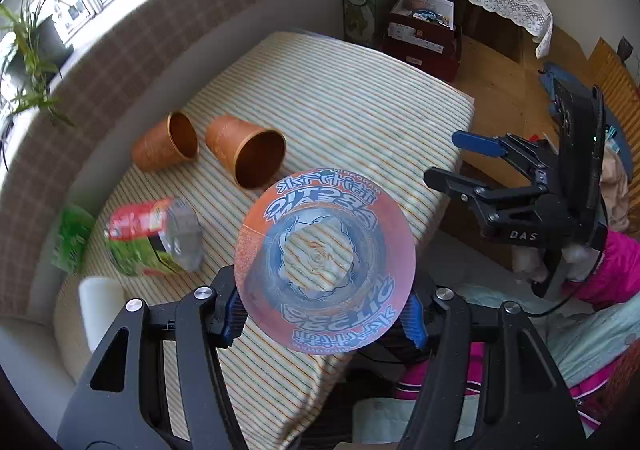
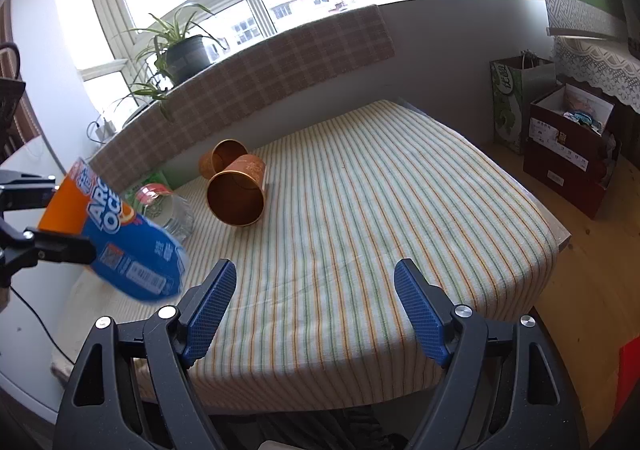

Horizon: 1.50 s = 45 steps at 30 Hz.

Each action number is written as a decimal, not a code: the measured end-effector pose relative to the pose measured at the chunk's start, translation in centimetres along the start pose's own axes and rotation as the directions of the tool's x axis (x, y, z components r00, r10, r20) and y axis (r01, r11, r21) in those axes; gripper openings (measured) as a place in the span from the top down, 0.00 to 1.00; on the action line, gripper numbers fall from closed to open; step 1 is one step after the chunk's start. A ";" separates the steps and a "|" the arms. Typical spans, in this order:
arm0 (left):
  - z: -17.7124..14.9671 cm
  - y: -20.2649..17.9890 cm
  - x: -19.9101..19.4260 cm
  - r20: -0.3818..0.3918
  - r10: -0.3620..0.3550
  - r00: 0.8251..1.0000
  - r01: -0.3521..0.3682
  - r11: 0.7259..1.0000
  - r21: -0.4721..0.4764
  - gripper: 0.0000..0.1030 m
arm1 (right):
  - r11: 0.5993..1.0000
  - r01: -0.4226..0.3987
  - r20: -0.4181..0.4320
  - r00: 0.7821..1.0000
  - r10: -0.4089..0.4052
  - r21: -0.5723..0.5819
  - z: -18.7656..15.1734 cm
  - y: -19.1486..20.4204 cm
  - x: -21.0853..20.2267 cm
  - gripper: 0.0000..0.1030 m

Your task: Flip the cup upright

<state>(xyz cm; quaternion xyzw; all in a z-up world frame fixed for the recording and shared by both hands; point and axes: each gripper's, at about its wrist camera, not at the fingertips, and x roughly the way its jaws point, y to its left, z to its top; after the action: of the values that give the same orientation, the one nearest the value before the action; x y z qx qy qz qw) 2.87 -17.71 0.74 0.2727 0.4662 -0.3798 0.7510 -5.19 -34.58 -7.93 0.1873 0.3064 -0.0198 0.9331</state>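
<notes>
Left gripper (image 1: pixel 320 314) with its jaws clenched on a clear plastic cup (image 1: pixel 325 268) printed in blue and orange, held in the air above the near edge of the worktop (image 1: pixel 360 110), which is covered by a cloth striped in green and orange. In the left wrist view the cup is seen end-on, its round end facing the camera and the striped cloth showing through it; in the right wrist view the same cup (image 2: pixel 120 246) appears at the left, lying tilted between the left gripper's black fingers (image 2: pixel 60 246), clear of the cloth. Right gripper (image 2: pixel 314 306) with its jaws released and nothing between the blue pads (image 2: pixel 210 306), hovering over the near edge of the worktop; from the left wrist view it (image 1: pixel 452 158) sits off the worktop's right side. Two copper-coloured cups lie on their sides on the cloth, the nearer cup (image 2: pixel 238 194) with its mouth toward the right wrist camera, the farther cup (image 2: pixel 222 162) just behind it and seemingly touching. A second clear cup (image 1: pixel 156 238) with a red and green label lies on its side near the worktop's left edge, blurred. A potted plant (image 2: pixel 180 50) stands on the windowsill behind a checked cloth (image 2: pixel 260 78).
</notes>
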 end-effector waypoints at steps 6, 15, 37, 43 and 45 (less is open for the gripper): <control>-1.8 1.8 2.1 -0.074 -0.135 0.988 0.122 0.980 -0.157 0.38 | 1.000 -0.009 -0.009 1.000 0.009 -0.008 -0.5 0.5 0.0 0.21; 0.8 5.3 5.5 -0.084 -0.155 0.984 0.134 0.967 -0.219 0.38 | 1.000 0.005 -0.013 1.000 -0.005 0.004 -0.4 0.2 0.2 0.21; -3.0 10.0 1.4 0.085 0.082 0.993 -0.044 0.924 -0.380 0.28 | 0.936 -0.290 -0.278 0.899 0.339 0.201 4.4 1.0 7.5 0.21; -10.6 9.5 -1.7 0.192 0.144 0.971 -0.007 0.818 -0.575 0.27 | 0.909 -0.300 -0.396 0.827 0.399 0.288 5.4 3.2 12.8 0.21; -12.8 9.1 -2.2 0.201 0.194 0.960 -0.030 0.788 -0.615 0.27 | 0.904 -0.300 -0.430 0.804 0.411 0.304 5.4 3.9 14.3 0.21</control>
<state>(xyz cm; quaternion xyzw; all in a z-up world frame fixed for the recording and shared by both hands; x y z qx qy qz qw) 3.40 -2.12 -2.10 -0.0054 0.4463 -0.1965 0.8731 10.05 -31.79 -10.82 0.3433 0.4848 0.1699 0.7863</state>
